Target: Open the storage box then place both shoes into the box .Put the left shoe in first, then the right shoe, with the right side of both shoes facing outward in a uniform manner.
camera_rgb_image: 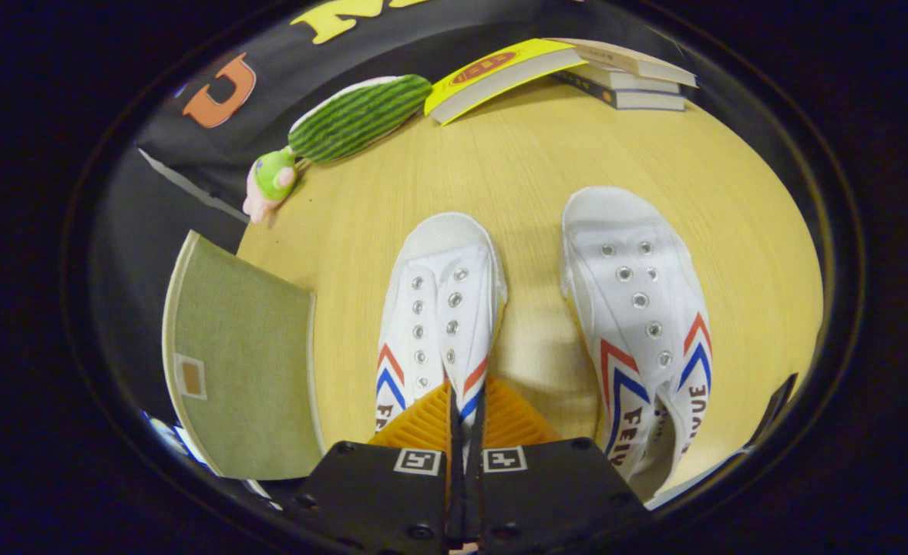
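Fingers of the gripper [463, 420] are pinching the left shoe [438, 308]; lifting it toward the storage box [246, 354] likely comes next.

place: staged booth, home-style tabletop
walls: black cloth [192, 166] behind my table
surface: light wood table [546, 154]
clutter: stacked books [623, 77], plush toy [338, 131], fabric storage box [242, 354]

Both shoes [440, 308] [639, 308] look like white cloth with shiny metal eyelets. The table [531, 162] is smooth wood. The box [246, 362] is maybe rough cloth.
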A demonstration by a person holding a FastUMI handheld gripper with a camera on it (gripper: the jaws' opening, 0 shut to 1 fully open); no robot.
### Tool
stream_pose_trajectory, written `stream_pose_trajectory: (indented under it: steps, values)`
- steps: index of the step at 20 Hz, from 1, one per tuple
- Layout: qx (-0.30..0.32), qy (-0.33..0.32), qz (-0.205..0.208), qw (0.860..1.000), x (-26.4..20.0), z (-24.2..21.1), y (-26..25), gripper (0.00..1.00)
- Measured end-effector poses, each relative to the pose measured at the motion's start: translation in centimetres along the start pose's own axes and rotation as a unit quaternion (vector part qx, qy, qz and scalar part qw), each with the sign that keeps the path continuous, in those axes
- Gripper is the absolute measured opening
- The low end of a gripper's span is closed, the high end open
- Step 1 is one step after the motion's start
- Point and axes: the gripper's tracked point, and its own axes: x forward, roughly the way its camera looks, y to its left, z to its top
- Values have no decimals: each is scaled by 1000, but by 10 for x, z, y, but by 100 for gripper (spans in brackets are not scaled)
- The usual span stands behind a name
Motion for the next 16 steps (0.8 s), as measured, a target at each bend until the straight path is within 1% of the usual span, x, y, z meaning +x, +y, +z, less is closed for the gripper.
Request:
stream_pose_trajectory:
  steps: [2,5,8,11,16]
  values:
    - [38,2,26,999,-4,0,9,6]
    - [57,0,35,998,-14,-2,17,6]
    - [54,-11,46,997,-34,-3,31,6]
    - [47,-24,66,996,-67,0,57,6]
    - [11,-49,96,994,-128,6,127,6]
